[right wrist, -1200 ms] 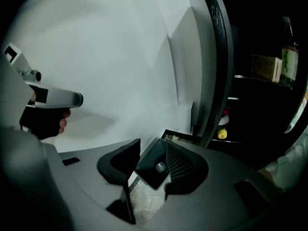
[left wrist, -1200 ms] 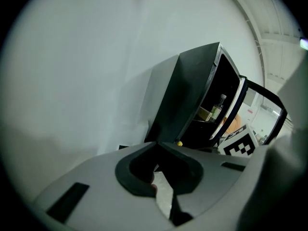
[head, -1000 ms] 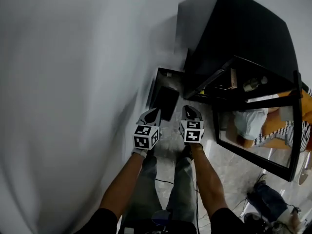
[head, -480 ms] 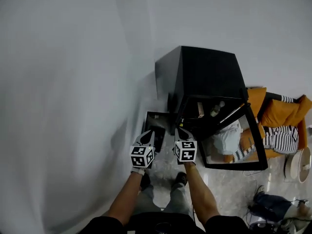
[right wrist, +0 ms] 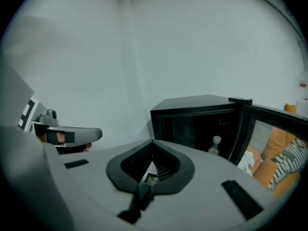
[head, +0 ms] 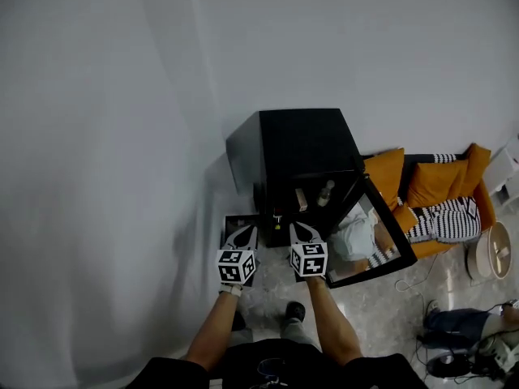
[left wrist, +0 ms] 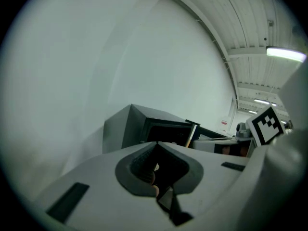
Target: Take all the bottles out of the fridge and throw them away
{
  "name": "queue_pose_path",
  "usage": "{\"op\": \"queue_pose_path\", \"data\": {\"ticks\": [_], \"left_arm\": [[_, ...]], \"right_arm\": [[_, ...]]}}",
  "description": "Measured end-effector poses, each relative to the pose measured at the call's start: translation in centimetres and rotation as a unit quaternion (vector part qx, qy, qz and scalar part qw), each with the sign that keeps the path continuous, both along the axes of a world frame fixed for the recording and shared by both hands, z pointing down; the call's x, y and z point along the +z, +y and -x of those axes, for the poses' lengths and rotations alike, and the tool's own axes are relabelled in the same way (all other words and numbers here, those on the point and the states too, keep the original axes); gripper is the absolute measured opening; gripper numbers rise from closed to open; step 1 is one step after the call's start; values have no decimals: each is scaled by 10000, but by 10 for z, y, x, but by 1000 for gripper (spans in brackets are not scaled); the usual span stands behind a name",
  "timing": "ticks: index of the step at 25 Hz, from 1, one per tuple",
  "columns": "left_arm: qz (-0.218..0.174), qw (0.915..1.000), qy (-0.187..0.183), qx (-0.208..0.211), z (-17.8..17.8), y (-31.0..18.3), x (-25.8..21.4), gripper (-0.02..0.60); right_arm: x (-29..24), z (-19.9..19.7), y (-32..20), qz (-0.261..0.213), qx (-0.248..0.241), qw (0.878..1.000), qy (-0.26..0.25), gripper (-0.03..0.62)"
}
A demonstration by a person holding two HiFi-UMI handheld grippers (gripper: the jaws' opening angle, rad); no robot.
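A black mini fridge [head: 300, 146] stands against the white wall with its glass door [head: 375, 241] swung open to the right. Inside it a clear bottle [head: 326, 191] stands upright, also visible in the right gripper view as the bottle [right wrist: 215, 145]. My left gripper [head: 245, 230] and right gripper [head: 298, 228] hover side by side in front of the fridge, both shut with nothing between the jaws. The left gripper view shows the fridge [left wrist: 139, 129] beyond the closed left gripper [left wrist: 156, 144]. The right gripper [right wrist: 153, 141] points at the open fridge [right wrist: 197, 112].
A black bin [head: 237, 222] sits on the floor left of the fridge. An orange sofa with striped cushions [head: 434, 197] is to the right, with a round basket [head: 491, 254] and a bag with cables [head: 454, 331] on the floor.
The view has risen well above the floor and the fridge now looks smaller and farther. Both grippers came up with it, still side by side and shut.
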State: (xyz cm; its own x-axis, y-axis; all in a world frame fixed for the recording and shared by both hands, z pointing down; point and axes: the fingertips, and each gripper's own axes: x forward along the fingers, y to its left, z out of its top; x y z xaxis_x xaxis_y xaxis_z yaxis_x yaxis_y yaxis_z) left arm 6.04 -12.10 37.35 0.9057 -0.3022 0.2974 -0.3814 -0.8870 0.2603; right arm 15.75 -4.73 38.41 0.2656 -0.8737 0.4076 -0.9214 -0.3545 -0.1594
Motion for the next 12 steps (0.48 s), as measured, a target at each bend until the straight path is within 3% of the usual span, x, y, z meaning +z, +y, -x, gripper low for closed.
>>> {"op": "queue_pose_path", "data": {"ticks": [12], "left_arm": [[-62,9984,43,556,-44,38,-15,2]], "right_arm": [[-19,-36,47,-53,408,9990,169,8]]}}
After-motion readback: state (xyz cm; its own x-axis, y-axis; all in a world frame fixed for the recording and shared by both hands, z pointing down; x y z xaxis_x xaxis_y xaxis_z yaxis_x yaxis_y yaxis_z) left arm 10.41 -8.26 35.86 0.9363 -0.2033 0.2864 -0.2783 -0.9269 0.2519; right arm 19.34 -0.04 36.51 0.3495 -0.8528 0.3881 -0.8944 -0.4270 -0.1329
